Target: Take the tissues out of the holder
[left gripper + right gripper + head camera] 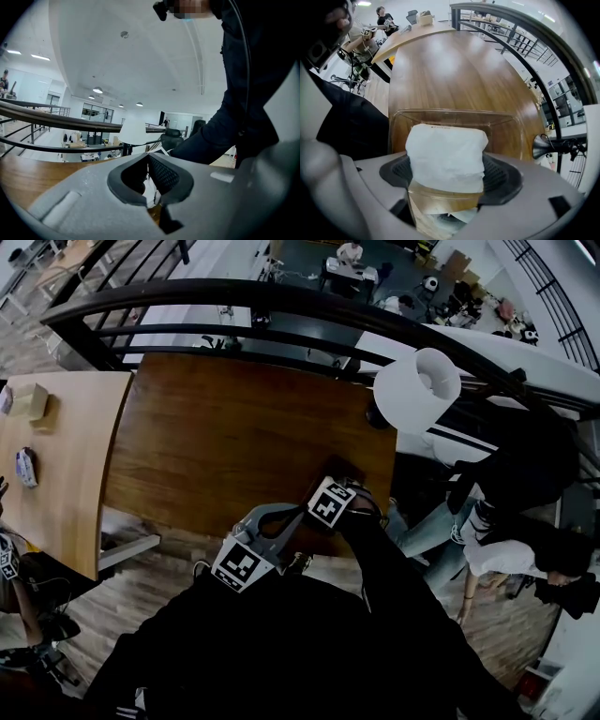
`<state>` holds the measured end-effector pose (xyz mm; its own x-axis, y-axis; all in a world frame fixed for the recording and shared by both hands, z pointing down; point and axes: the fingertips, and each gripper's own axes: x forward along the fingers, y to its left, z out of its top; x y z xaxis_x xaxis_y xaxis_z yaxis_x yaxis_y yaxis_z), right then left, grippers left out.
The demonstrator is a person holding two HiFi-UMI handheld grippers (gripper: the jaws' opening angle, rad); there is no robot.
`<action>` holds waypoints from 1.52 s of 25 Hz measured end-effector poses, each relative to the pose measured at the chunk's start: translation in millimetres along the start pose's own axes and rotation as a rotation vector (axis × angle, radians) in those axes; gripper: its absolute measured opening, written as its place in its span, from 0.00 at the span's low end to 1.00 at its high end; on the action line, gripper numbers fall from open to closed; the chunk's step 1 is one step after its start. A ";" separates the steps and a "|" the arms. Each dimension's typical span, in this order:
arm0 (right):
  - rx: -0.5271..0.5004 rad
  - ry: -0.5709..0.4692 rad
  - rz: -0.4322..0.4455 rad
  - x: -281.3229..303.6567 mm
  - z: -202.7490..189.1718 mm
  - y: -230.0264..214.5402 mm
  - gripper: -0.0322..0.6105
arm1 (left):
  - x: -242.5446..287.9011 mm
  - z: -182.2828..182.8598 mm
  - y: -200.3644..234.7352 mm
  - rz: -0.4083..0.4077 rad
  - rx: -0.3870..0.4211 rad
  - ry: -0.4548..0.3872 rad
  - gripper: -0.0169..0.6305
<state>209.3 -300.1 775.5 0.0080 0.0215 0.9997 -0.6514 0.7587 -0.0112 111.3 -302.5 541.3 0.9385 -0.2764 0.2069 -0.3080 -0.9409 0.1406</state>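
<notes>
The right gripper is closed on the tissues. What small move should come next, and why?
Probably raise the right gripper straight up: it grips the white tissues, yet the stack's lower part seems to sit inside the clear holder on the wooden table, so a vertical lift should clear the walls.

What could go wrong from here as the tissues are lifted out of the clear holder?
1. The right gripper pinches the soft tissues across their middle, so they could slip or separate. More white tissue seems to show lower down.
2. The light, clear holder might ride up with them and tip onto the table, since its near wall sits right under the jaws.
</notes>
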 end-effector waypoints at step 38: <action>-0.071 -0.092 0.030 -111.0 58.4 12.6 0.71 | -30.4 6.6 19.1 0.076 0.019 -0.036 0.04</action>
<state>155.9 -331.0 665.6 -0.0824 -0.0125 0.9965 -0.5949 0.8029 -0.0391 77.9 -313.4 531.3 0.9175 -0.3541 0.1813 -0.3763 -0.9203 0.1071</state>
